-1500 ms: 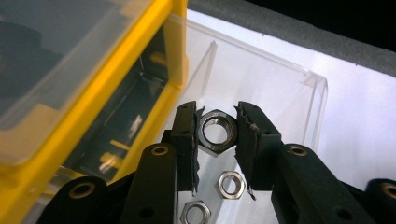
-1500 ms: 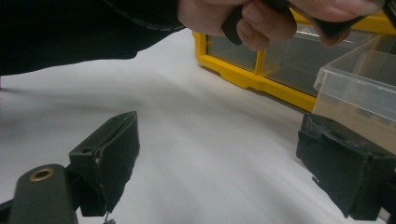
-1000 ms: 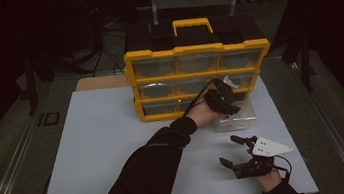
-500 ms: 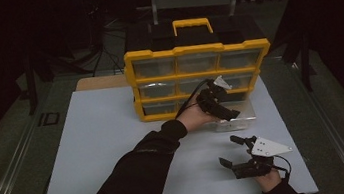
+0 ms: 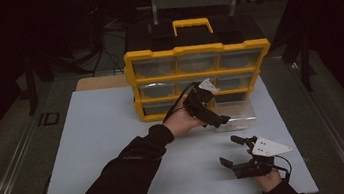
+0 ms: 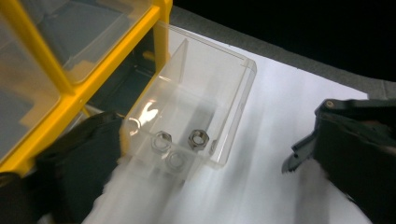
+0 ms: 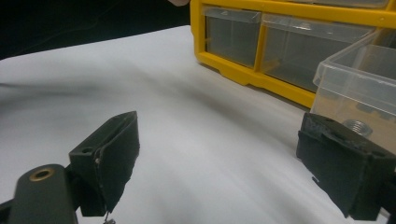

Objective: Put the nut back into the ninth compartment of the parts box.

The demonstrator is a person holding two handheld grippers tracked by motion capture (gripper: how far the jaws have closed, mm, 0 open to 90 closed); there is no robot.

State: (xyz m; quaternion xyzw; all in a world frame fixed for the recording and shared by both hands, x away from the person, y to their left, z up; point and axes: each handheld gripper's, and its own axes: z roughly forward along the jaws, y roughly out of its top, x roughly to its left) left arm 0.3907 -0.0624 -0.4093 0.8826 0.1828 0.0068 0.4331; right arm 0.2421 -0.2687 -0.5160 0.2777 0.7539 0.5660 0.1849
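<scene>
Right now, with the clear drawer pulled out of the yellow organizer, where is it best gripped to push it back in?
Probably the clear drawer's front wall, from the table side: it faces away from the yellow organizer, standing free and upright, thin enough for open fingers. The left gripper, jaws just opened and empty, hovers beside it. The nuts lie inside, away from that rim.

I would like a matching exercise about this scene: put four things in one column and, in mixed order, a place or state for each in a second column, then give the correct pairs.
Things
1. nuts
2. clear drawer
3. left gripper
4. right gripper

Places or states
A. pulled out of the bottom row of the yellow organizer
B. lying inside the clear drawer
C. open, held low over the white table, near its front edge
D. open, just above the pulled-out drawer

Pairs: 1-B, 2-A, 3-D, 4-C
</scene>
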